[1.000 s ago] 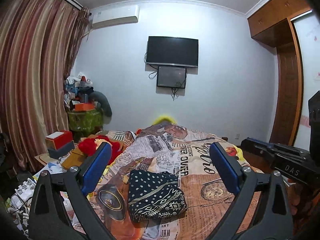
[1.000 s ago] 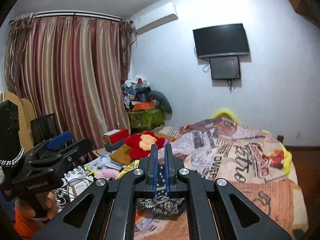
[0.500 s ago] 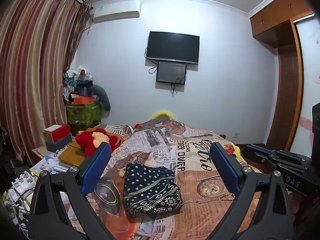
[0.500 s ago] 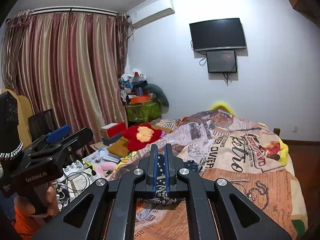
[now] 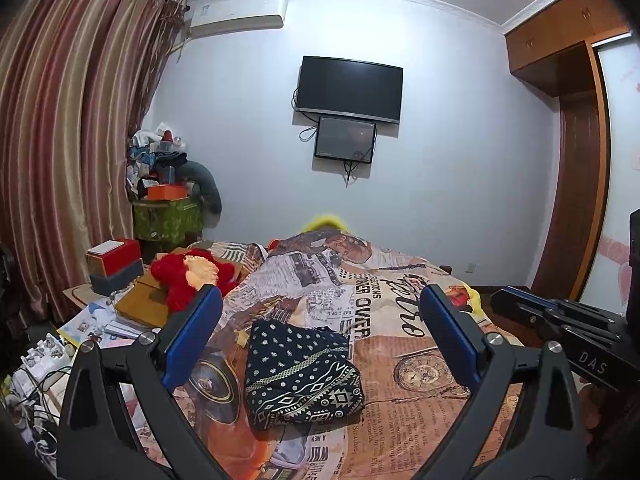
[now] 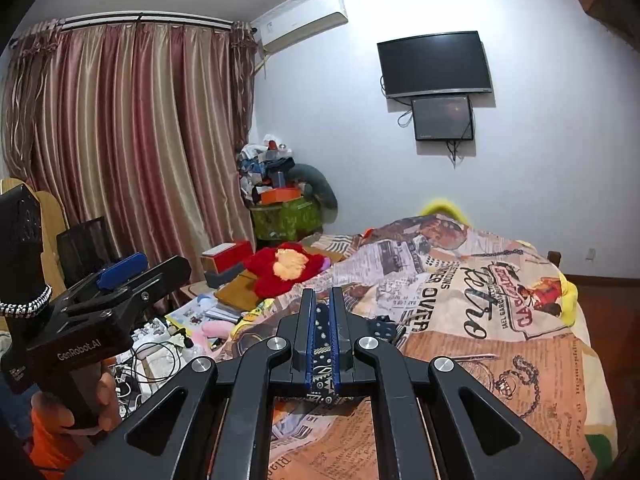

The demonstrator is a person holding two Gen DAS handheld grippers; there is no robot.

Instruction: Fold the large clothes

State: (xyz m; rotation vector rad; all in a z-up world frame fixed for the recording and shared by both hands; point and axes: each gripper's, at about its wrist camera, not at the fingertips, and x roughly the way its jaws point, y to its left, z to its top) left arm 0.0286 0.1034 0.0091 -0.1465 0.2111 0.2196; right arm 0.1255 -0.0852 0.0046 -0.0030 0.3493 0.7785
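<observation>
In the left-wrist view the left tool [image 5: 318,336] frames the scene with its jaws wide apart and empty. Lower centre, the dark navy, white-patterned folded garment [image 5: 302,374] lies compact on the newspaper-print bedspread [image 5: 420,364]; it looks finished, so both tools should lift clear without dragging its edges. At right, the right tool [image 5: 560,318] is shut and holds nothing. A red plush toy [image 5: 188,276] and clutter crowd the frame's left.

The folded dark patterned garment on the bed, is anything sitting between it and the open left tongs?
Nothing visible does. The folded dark patterned garment lies alone on the printed bedspread, straight ahead of the open left tongs. The red plush toy and the boxes sit off to the bed's left side, clear of that path.
</observation>
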